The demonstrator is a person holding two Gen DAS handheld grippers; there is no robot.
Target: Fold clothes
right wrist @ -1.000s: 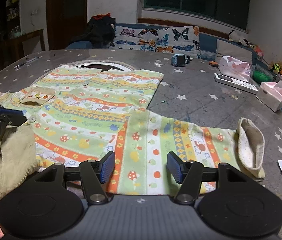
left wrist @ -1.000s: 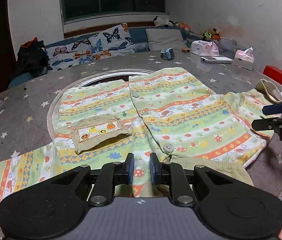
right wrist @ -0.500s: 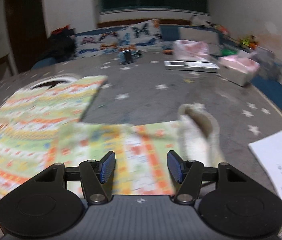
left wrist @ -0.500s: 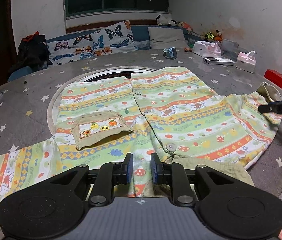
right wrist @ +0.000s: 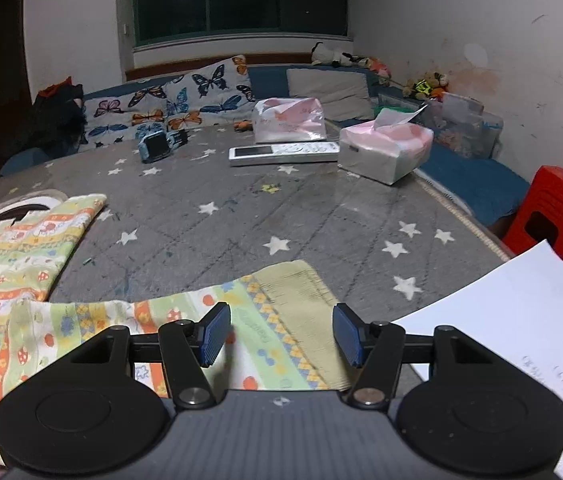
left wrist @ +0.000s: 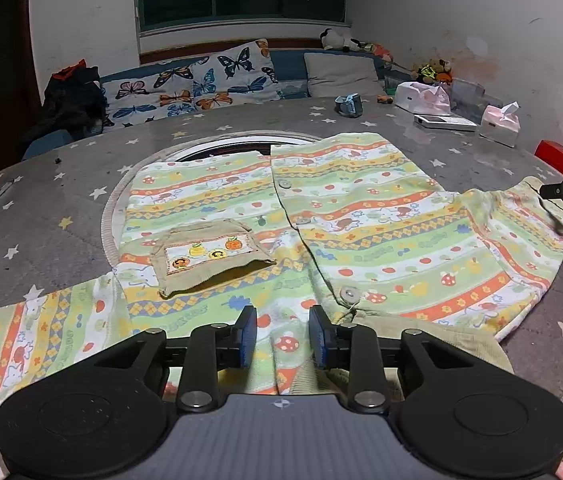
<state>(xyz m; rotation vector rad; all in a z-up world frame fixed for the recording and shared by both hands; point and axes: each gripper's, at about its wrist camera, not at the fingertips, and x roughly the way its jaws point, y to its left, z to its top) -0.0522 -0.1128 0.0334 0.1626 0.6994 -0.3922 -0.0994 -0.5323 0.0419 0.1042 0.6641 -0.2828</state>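
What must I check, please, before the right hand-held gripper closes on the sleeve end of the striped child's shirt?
1. Beige ribbed cuff of the green and orange striped cotton shirt lies between the pads of the right hand-held gripper: ok.
2. Right pads apart, not pressing: ok.
3. White printed paper sheet outside the jaws: ok.
4. Left hand-held gripper jaws are opening; cloth is between them: cannot tell if released.
5. Shirt spread flat on the grey star-patterned table cover: ok.

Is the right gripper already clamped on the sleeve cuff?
No, the right gripper stands open over the sleeve cuff, pads clear of the cloth.
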